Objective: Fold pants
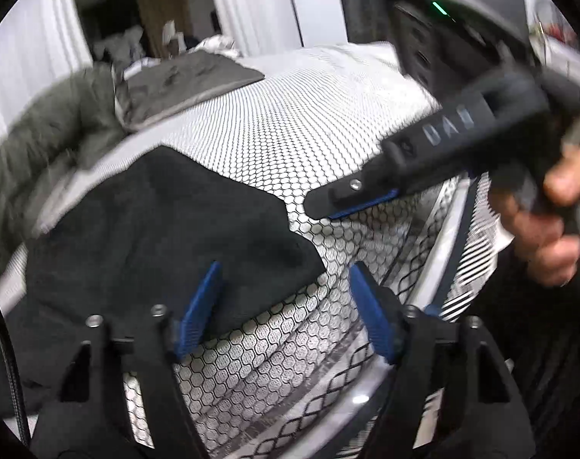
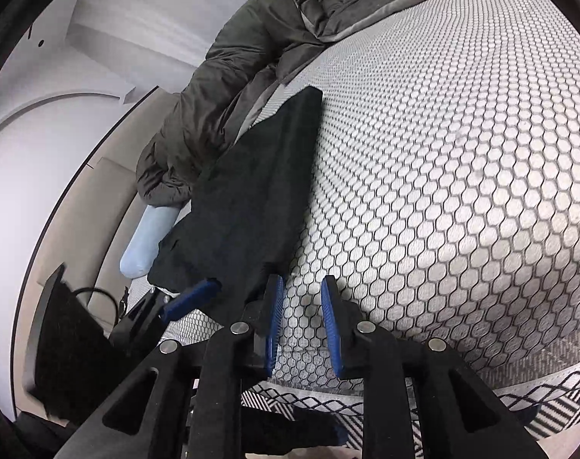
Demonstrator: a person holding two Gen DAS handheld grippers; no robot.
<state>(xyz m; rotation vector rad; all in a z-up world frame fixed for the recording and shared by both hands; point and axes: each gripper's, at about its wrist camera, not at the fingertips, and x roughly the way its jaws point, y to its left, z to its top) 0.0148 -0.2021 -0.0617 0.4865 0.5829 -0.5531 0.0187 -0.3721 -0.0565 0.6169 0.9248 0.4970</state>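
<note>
Pants [image 2: 248,199] folded along mattress [image 2: 443,191] left edge, bare mattress rightward, both tools [image 1: 286,306] [image 2: 301,313] released, empty.

**Bed and its load**

A bed [image 2: 462,160] covered in a white honeycomb-print sheet carries black pants [image 2: 248,199] near its edge. Beside them lies a crumpled olive jacket [image 2: 228,76], with a flat grey blanket [image 1: 190,80] farther back.

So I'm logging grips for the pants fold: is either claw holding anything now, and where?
Nothing is held. The left claw and right claw stand open over the mattress, beside the black pants.
</note>
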